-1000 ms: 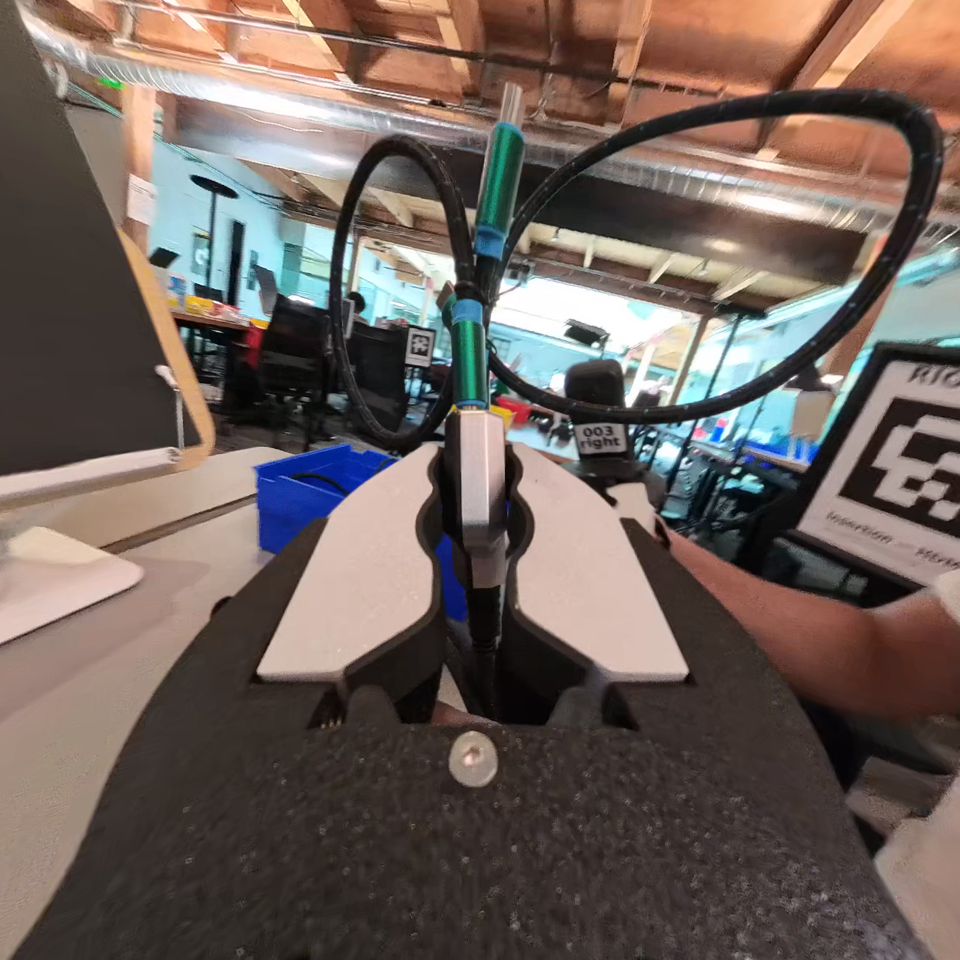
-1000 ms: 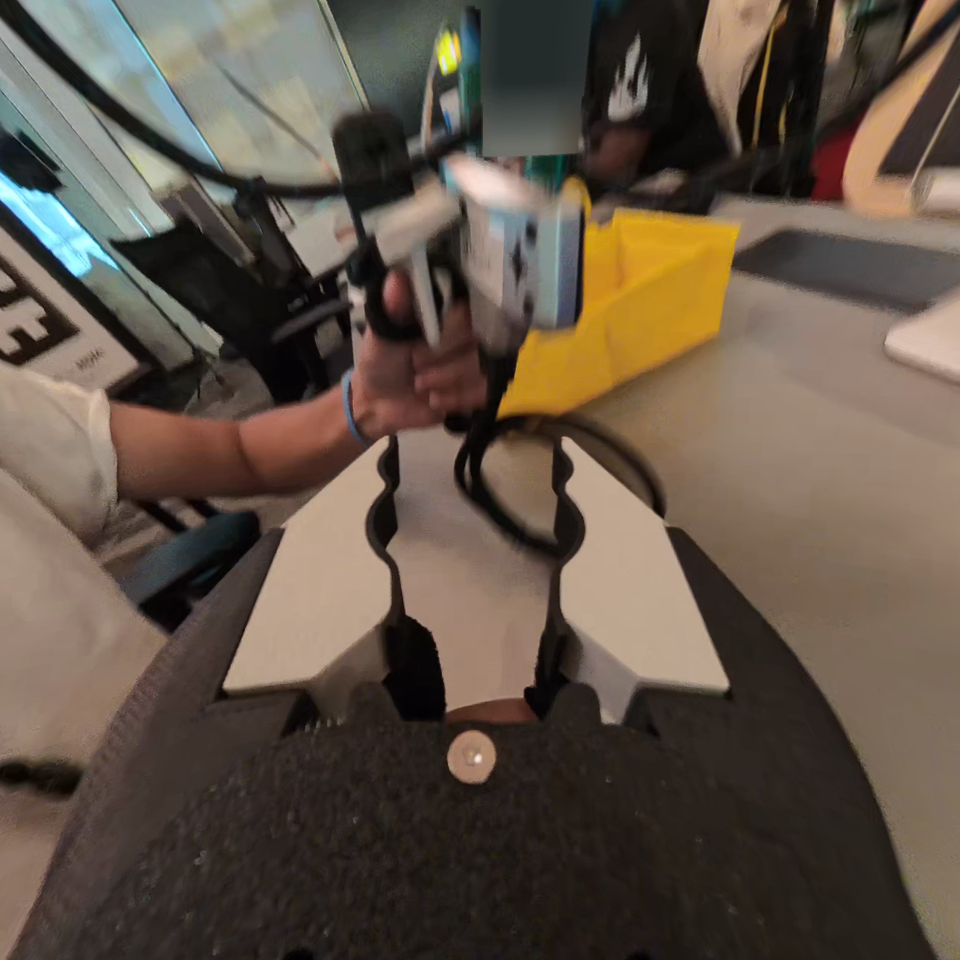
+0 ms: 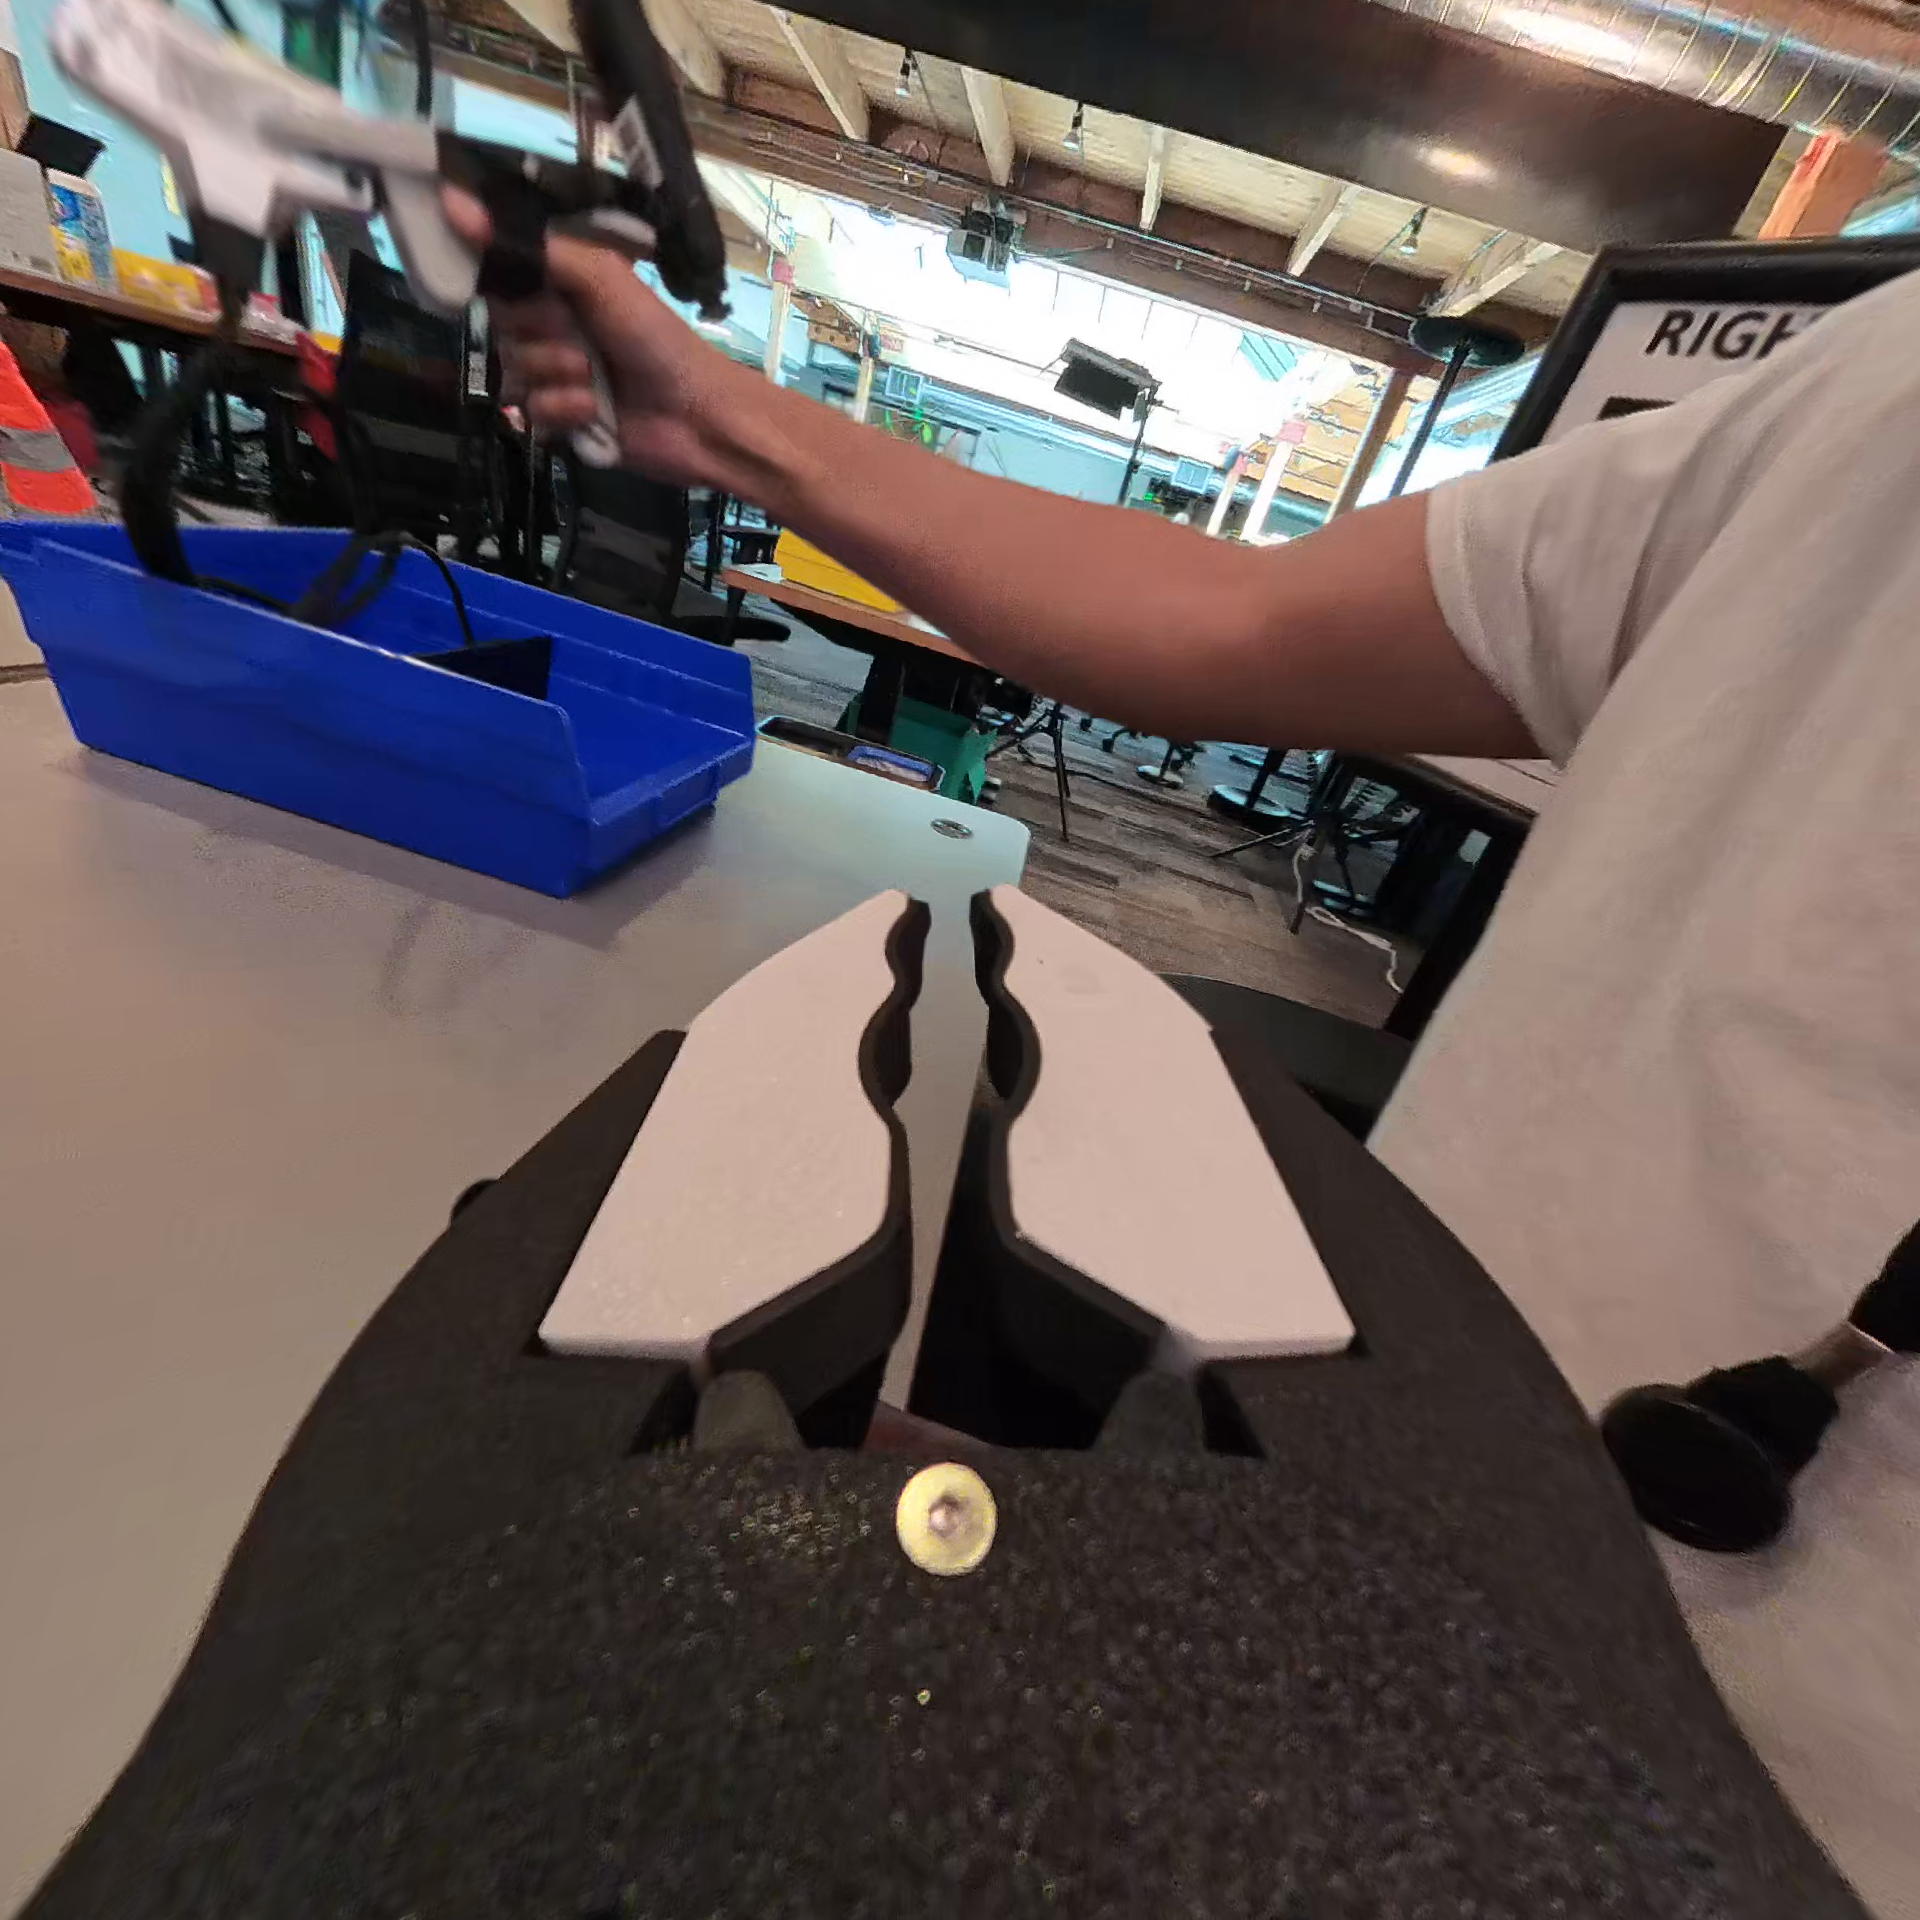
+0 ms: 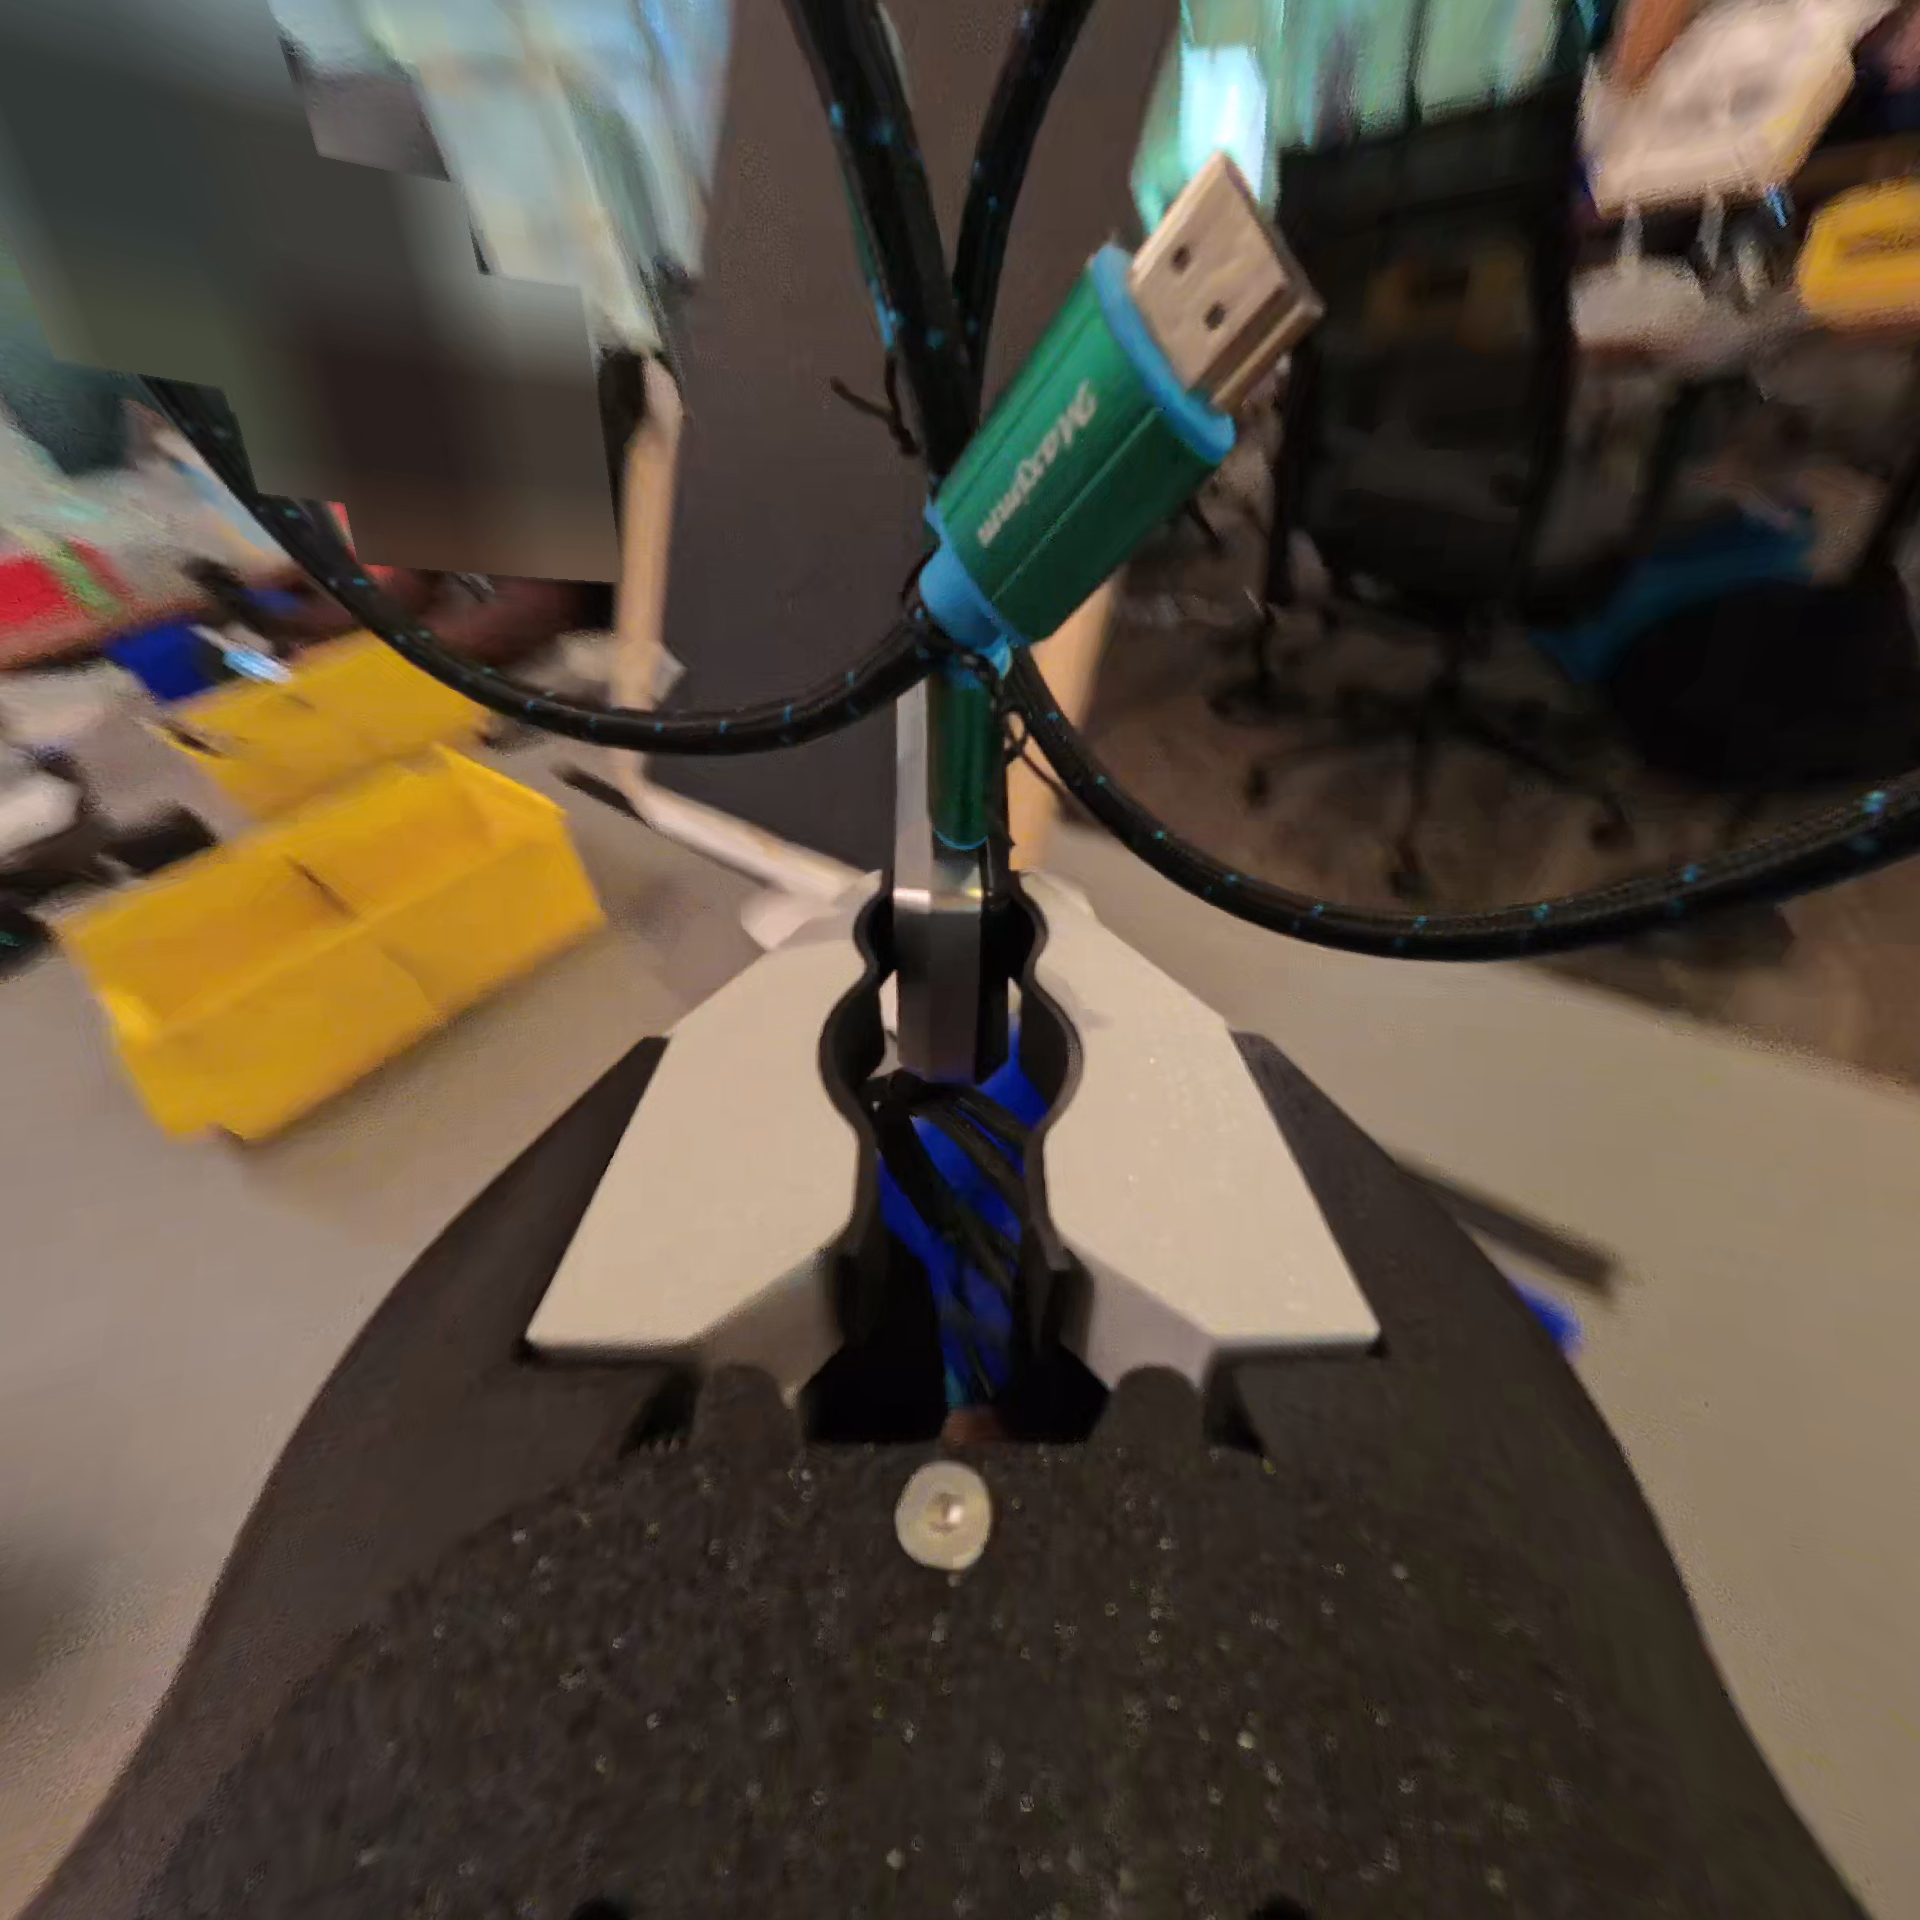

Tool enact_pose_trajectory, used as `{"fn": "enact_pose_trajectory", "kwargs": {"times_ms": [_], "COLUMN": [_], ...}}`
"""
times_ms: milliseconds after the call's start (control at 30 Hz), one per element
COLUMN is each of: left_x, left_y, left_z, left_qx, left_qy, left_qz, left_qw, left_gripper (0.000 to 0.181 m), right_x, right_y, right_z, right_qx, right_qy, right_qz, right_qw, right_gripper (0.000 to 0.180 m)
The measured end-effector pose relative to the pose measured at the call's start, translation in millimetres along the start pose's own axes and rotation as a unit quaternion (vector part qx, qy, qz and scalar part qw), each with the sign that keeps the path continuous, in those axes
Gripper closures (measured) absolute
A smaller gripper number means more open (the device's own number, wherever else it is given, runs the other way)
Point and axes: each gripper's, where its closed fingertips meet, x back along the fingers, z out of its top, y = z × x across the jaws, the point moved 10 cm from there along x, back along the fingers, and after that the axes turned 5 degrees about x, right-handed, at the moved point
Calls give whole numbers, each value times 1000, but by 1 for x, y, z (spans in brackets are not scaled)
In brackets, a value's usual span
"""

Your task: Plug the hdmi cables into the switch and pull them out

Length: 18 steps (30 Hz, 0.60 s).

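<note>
Right wrist view: the right gripper clamps a slim silver metal switch; braided black cables loop above it. The left gripper, nearly closed, holds nothing.

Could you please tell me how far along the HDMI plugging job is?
Done: one green plug sits in the switch. In hand: right gripper clamps the switch; left gripper is empty. Left: the free plug dangles unplugged; pulling out follows.

A big open workshop: bare wooden roof beams, a silver air duct, long worktables, parts bins in blue and yellow.
</note>
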Motion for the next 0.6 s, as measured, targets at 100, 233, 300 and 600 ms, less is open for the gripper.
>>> {"fn": "enact_pose_trajectory", "kwargs": {"times_ms": [100, 233, 300, 600], "left_x": [4, 3, 1, -1], "left_y": [0, -9, -12, -22], "left_z": [-6, -9, -9, -10], "left_qx": [3, 10, 23, 60], "left_qy": [-15, -18, -12, 9], "left_qz": [7, 24, 23, 32], "left_qw": [1000, 999, 999, 998], "left_gripper": [172, 173, 173, 173], "right_x": [-1, -6, -14, -25], "right_y": [12, 18, 25, 33], "right_z": [-60, -83, -90, -131], "right_qx": [-16, -102, -164, -443], "right_qy": [-87, -50, -17, 163], "right_qz": [-41, -69, -80, -134], "right_qw": [995, 991, 983, 871], "right_gripper": [156, 155, 156, 159]}}
